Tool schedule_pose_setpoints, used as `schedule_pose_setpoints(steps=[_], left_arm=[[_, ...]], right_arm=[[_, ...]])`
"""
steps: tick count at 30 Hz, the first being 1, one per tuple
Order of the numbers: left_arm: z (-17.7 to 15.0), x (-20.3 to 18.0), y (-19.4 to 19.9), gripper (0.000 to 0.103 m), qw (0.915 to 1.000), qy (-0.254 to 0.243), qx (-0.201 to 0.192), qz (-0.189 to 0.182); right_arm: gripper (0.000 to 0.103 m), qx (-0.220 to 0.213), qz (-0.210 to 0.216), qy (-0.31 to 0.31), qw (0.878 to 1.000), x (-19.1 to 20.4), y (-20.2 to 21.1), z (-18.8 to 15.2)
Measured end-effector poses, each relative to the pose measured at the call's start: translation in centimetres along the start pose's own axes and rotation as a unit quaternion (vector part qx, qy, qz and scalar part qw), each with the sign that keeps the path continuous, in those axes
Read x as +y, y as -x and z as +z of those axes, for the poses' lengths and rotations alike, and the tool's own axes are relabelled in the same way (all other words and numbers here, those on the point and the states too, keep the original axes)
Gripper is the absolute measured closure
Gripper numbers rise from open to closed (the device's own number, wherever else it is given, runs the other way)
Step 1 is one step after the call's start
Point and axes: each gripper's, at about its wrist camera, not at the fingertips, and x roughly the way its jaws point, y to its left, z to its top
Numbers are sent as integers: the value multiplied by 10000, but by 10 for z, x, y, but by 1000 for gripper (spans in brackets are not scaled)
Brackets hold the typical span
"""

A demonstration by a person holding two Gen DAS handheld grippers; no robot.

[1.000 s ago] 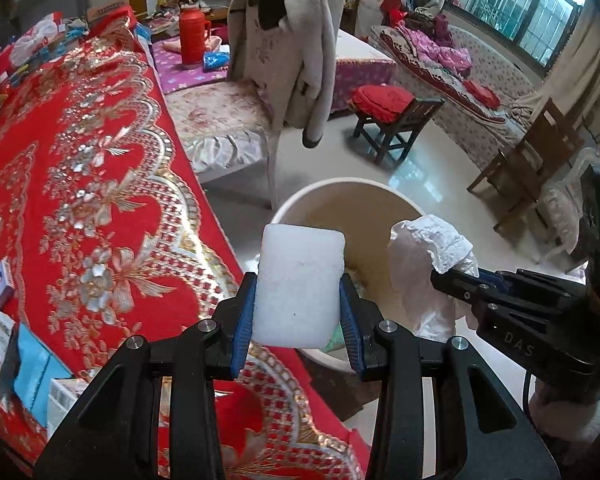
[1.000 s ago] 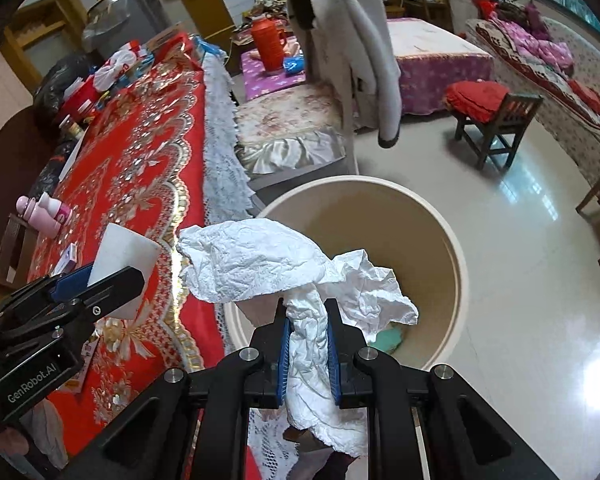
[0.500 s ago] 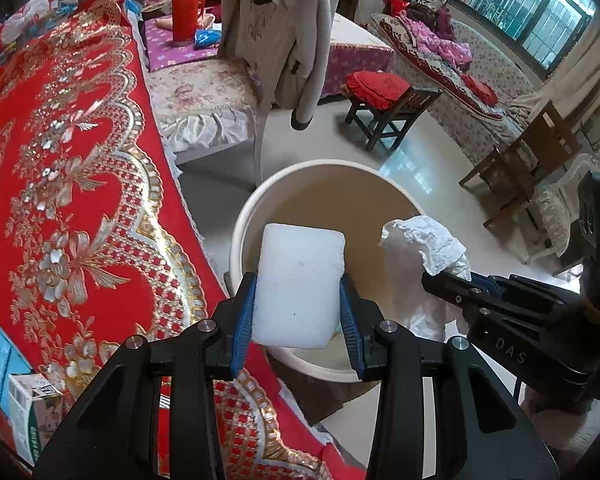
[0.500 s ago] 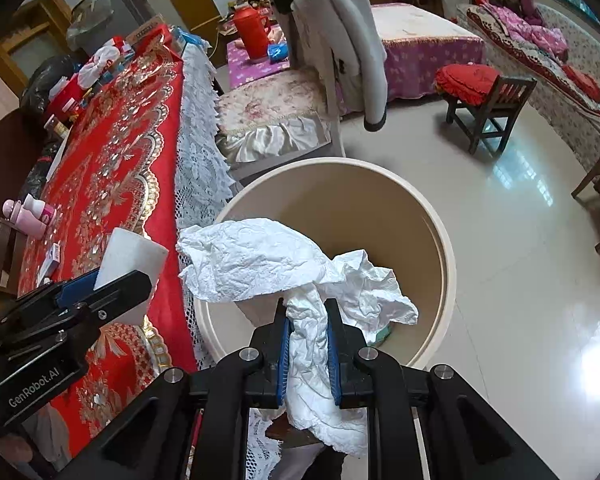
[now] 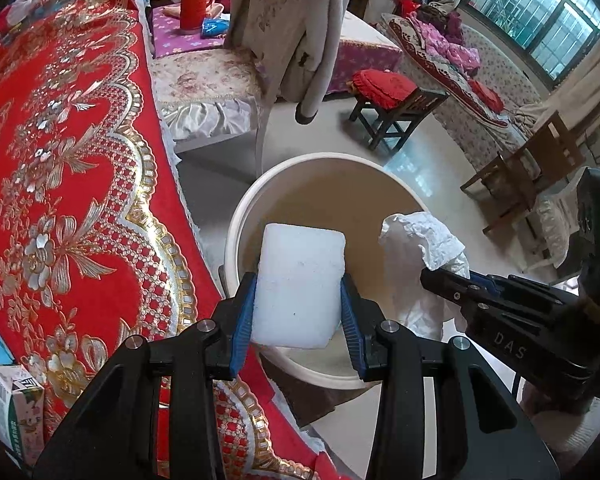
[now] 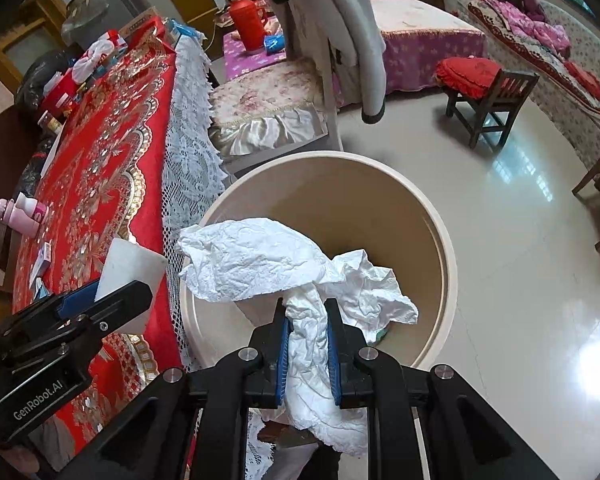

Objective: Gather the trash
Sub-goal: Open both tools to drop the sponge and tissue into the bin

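My left gripper (image 5: 299,314) is shut on a white foam block (image 5: 300,284) and holds it over the near rim of a round beige trash bin (image 5: 328,160) on the floor. My right gripper (image 6: 307,338) is shut on a crumpled white tissue (image 6: 260,264) and holds it above the bin's (image 6: 448,264) open mouth. In the left wrist view the right gripper (image 5: 444,280) and its tissue (image 5: 420,236) are just right of the block. In the right wrist view the left gripper (image 6: 112,292) with the block (image 6: 130,264) is at the lower left. A bit of green trash lies inside the bin.
A table with a red and gold cloth (image 5: 60,160) and lace trim (image 6: 188,152) stands left of the bin. A chair with a draped grey coat (image 5: 300,32) is behind the bin. A stool with a red cushion (image 6: 476,76) stands on the shiny floor.
Both grippers have moved away from the table toward the bin, which now sits closer and more centred. Both grips are unchanged.
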Motion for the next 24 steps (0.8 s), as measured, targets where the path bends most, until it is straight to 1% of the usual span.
schedule_pose_setpoints(steps=[9, 12, 14, 17, 21, 24], left_arm=[[2, 2, -5, 64, 10000, 24, 34, -61], [3, 2, -7, 63, 9999, 35, 36, -94], [4, 2, -8, 63, 9999, 45, 44, -113], [6, 4, -9, 60, 9998, 81, 57, -198], [8, 3, -9, 52, 9995, 122, 41, -303], [9, 3, -10, 51, 9994, 128, 42, -303]], right_arm=[[87, 49, -28, -30, 10000, -4, -5, 4], [83, 67, -54, -22, 10000, -5, -7, 4], [77, 71, -60, -26, 10000, -5, -8, 5], [74, 65, -69, -40, 9999, -7, -9, 6], [73, 61, -83, -65, 9999, -11, -9, 7], [72, 73, -76, -77, 9999, -12, -9, 8]])
